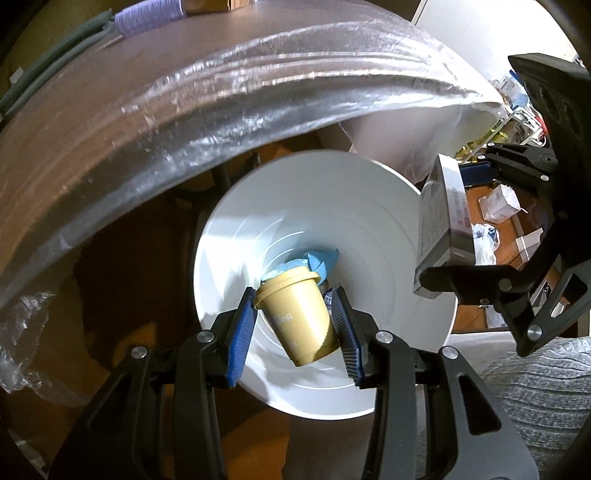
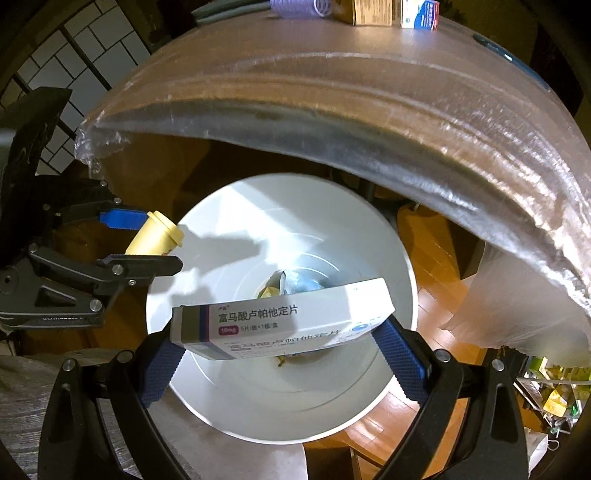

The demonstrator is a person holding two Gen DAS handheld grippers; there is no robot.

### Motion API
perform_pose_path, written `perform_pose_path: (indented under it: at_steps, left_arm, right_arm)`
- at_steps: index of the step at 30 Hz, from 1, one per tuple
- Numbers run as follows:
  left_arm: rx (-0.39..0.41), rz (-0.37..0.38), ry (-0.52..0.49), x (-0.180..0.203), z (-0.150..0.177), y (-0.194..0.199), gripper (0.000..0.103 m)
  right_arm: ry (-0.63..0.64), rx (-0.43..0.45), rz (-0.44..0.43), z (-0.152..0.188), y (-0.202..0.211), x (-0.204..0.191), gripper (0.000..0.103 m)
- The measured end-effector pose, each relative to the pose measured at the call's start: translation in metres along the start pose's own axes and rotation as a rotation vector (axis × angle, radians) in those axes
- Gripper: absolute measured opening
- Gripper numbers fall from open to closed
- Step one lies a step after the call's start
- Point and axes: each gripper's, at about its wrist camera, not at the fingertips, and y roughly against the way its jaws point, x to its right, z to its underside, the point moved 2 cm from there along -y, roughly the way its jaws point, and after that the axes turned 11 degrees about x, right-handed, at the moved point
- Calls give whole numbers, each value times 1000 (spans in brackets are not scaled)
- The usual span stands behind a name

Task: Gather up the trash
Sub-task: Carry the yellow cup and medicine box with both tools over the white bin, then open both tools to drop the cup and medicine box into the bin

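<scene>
My left gripper (image 1: 295,325) is shut on a small tan cup (image 1: 295,317), held lid-first over the open white bin (image 1: 369,229). The cup also shows at the left of the right wrist view (image 2: 155,236). My right gripper (image 2: 280,350) is shut on a white medicine box (image 2: 280,317) with purple print, held flat above the same bin (image 2: 229,221). The box also shows in the left wrist view (image 1: 443,221). Blue crumpled trash (image 1: 317,260) lies at the bin's bottom.
A round table edge wrapped in clear plastic (image 1: 184,122) overhangs the bin. A purple roll (image 2: 299,7) and small boxes (image 2: 395,11) sit on the tabletop. Wooden floor (image 2: 436,280) surrounds the bin. Clutter (image 1: 498,203) lies on the floor to the right.
</scene>
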Motion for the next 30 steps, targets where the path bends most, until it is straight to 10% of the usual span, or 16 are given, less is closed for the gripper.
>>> perform_pose_path:
  at_steps: [30]
  left_arm:
    - [-94,-2,5,-11,12,-37,43]
  right_arm:
    - [27,-64,50,2,-61,5,94]
